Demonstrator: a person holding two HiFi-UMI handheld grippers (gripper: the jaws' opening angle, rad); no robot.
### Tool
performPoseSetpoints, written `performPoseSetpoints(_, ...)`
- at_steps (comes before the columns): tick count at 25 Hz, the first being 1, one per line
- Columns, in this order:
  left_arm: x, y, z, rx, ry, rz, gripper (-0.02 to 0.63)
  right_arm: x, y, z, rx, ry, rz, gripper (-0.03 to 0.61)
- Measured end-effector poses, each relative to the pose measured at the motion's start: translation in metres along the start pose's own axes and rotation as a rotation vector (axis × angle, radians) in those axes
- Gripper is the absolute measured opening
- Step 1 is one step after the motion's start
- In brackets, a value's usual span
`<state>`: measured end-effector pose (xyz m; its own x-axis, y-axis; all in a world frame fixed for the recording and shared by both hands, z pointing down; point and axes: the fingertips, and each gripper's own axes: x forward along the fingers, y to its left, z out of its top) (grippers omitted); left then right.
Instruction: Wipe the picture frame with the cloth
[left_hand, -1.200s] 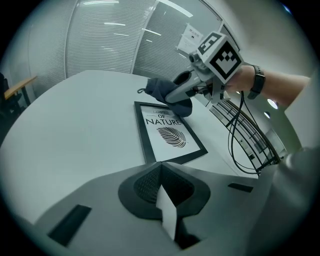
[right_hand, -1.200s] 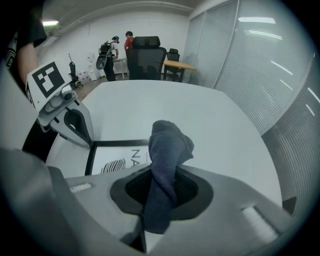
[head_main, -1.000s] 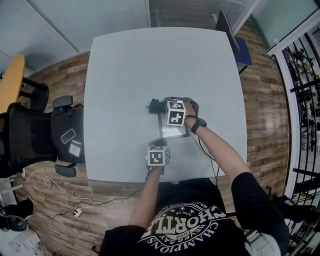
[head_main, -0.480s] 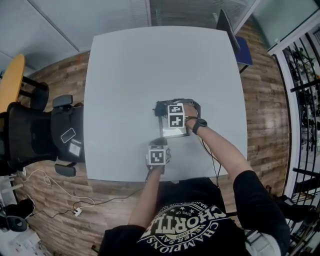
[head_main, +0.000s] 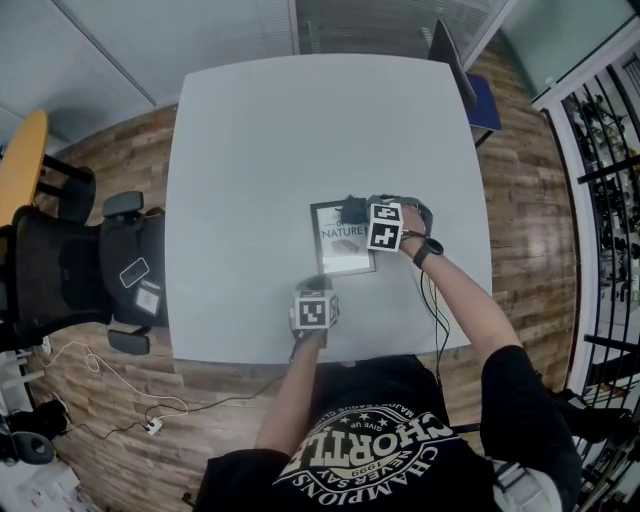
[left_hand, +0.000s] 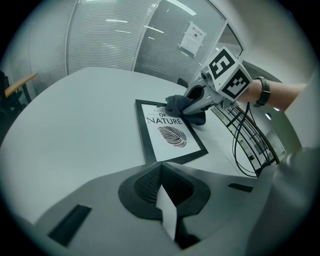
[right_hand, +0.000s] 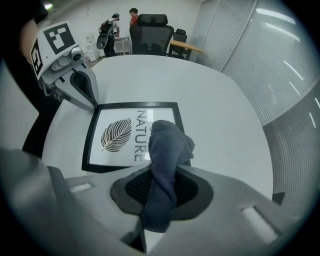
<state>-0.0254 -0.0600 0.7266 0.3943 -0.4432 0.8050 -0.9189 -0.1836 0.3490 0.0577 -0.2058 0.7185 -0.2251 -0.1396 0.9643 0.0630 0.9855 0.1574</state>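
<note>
The wood-plank floor (head_main: 520, 180) lay all round a pale grey table (head_main: 250, 150) with rounded corners, and a black office chair (head_main: 70, 270) stood off the table's left side. On the table, towards the person's edge and a little right of the middle, a black picture frame (head_main: 338, 245) lay flat – its white print showed a dark leaf and the word NATURE. The left gripper (left_hand: 161, 172) reached in from the near side with its jaws pressed together and nothing between them; in the right gripper view its tip rested at the frame's near corner. The right gripper (right_hand: 160, 195) came in from the right, its jaws pinching a dark blue-grey cloth (right_hand: 167, 147). The cloth bunched out past the jaw tips and sat on the frame's far right corner, covering part of the border and the edge of the print – touching the frame there, with the leaf and most of the lettering left bare. A black watch (head_main: 430, 250) showed on the wrist behind the right gripper.
</note>
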Motion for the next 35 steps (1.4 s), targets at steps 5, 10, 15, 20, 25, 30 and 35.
performPoseSetpoints(5,0.000,-0.002,0.003,-0.002,-0.009,-0.002,-0.005,-0.002,-0.003,-0.022,0.065,0.009,0.006,0.072)
performPoseSetpoints(10,-0.001,-0.001,0.000,-0.010,-0.006,0.002,-0.005,-0.010,-0.003,0.002,0.076,-0.047,-0.004,0.072)
performPoseSetpoints(15,0.000,-0.001,0.001,-0.012,-0.009,-0.003,-0.005,-0.012,0.011,0.074,-0.009,-0.153,0.020,0.072)
performPoseSetpoints(20,0.006,-0.003,-0.003,-0.012,-0.005,-0.020,-0.005,0.001,0.021,0.122,-0.093,-0.182,0.035,0.072)
performPoseSetpoints(25,0.000,0.000,0.001,-0.032,-0.007,-0.006,-0.005,0.023,0.030,0.122,-0.131,-0.136,0.053,0.072)
performPoseSetpoints(30,0.006,0.002,-0.004,-0.027,-0.006,-0.027,-0.005,0.023,0.028,0.100,-0.114,-0.104,0.044,0.072)
performPoseSetpoints(35,0.004,0.002,-0.004,-0.016,0.005,-0.022,-0.004,0.014,0.031,0.061,-0.097,-0.061,0.038,0.072)
